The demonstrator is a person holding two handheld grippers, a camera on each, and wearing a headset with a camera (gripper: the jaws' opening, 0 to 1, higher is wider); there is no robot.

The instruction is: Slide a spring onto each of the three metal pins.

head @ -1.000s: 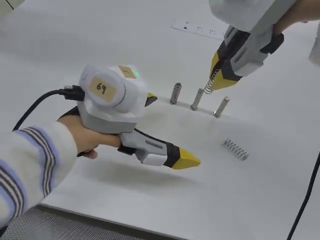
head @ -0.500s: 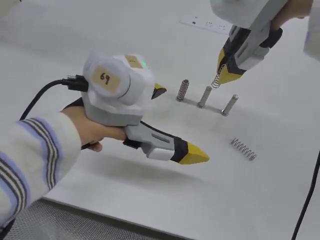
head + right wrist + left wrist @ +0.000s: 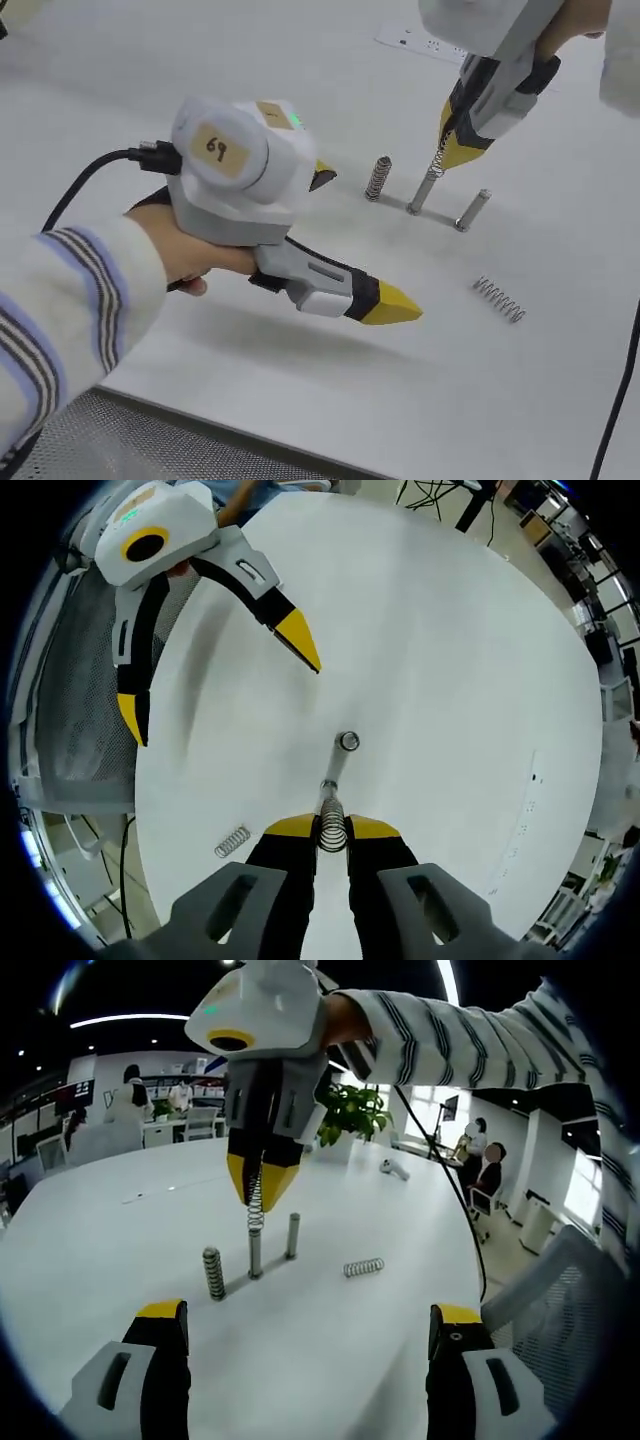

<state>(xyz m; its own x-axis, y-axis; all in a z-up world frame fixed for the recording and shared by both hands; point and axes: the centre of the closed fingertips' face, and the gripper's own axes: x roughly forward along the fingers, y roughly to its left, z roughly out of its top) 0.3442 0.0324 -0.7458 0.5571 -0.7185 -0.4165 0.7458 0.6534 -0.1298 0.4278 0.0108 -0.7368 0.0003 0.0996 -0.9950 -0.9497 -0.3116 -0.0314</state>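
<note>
Three metal pins stand in a row on the white table [image 3: 300, 400]. The left pin carries a spring [image 3: 377, 178]. My right gripper [image 3: 452, 158] is shut on a second spring [image 3: 437, 166], whose lower end meets the top of the middle pin [image 3: 423, 192]. The right pin [image 3: 470, 210] is bare. In the left gripper view the held spring [image 3: 255, 1205] hangs over the middle pin [image 3: 255, 1252]. A loose spring [image 3: 498, 298] lies flat to the right. My left gripper [image 3: 355, 240] hovers open nearer me, holding nothing.
A power strip [image 3: 420, 42] lies at the table's far edge. A black cable [image 3: 75, 200] trails from the left gripper. The table's near edge [image 3: 230, 425] runs over a grey mesh surface. People and chairs stand far behind in the left gripper view.
My right gripper has brought the held spring from beside the middle pin's top to directly over it. The head camera has shifted; the left gripper stays open.
</note>
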